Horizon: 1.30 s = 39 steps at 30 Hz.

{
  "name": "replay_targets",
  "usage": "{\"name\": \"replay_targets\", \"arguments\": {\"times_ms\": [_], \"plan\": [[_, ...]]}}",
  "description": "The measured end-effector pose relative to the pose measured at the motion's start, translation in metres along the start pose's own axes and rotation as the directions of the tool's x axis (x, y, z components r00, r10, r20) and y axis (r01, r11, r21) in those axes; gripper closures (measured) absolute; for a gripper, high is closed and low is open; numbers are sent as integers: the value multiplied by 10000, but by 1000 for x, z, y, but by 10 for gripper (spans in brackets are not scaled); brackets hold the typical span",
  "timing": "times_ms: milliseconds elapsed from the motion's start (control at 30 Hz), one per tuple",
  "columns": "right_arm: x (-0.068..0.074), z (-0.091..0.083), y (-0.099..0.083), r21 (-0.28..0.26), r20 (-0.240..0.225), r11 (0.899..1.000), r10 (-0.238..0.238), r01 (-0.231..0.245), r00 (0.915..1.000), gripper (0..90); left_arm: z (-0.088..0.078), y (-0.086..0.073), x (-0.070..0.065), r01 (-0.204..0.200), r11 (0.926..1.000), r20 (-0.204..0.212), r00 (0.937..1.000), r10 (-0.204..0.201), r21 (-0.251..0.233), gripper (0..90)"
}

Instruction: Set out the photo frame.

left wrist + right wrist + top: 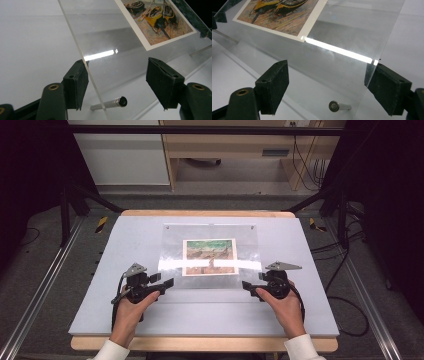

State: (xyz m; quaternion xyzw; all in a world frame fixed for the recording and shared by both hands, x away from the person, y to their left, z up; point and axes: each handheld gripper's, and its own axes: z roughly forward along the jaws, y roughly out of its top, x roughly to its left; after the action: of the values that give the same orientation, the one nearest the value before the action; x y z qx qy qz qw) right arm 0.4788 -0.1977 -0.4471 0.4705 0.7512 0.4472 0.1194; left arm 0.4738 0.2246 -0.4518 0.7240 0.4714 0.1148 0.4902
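both tools (169, 282) (246, 285) gape around the pane's (172, 251) near corners, gripping nothing; uneven closing could twist it off its standoffs (110, 103), sliding the print (209, 256).

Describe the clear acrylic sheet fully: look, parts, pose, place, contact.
The clear acrylic sheet is a transparent, glossy rectangle carrying a boat picture, with a bright light streak across it. It sits tilted above the white table on metal standoff pins. Its near corners lie between the open jaws of the left gripper and right gripper.
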Motion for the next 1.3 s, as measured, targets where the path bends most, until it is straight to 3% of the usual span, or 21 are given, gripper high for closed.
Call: {"name": "replay_targets", "arguments": {"times_ms": [800, 1133, 1300], "plan": [[10, -15, -11, 106, 358, 9991, -402, 399, 9985, 314, -13, -5, -9, -648, 9973, -218, 9976, 656, 356, 413], [12, -20, -17, 82, 491, 9984, -569, 565, 9972, 371, -18, -9, -10, -673, 9971, -266, 9973, 682, 354, 464], [12, -23, -20, 82, 470, 9987, -499, 496, 9976, 406, -20, -11, -10, -407, 9989, -233, 9989, 412, 212, 499]]}}
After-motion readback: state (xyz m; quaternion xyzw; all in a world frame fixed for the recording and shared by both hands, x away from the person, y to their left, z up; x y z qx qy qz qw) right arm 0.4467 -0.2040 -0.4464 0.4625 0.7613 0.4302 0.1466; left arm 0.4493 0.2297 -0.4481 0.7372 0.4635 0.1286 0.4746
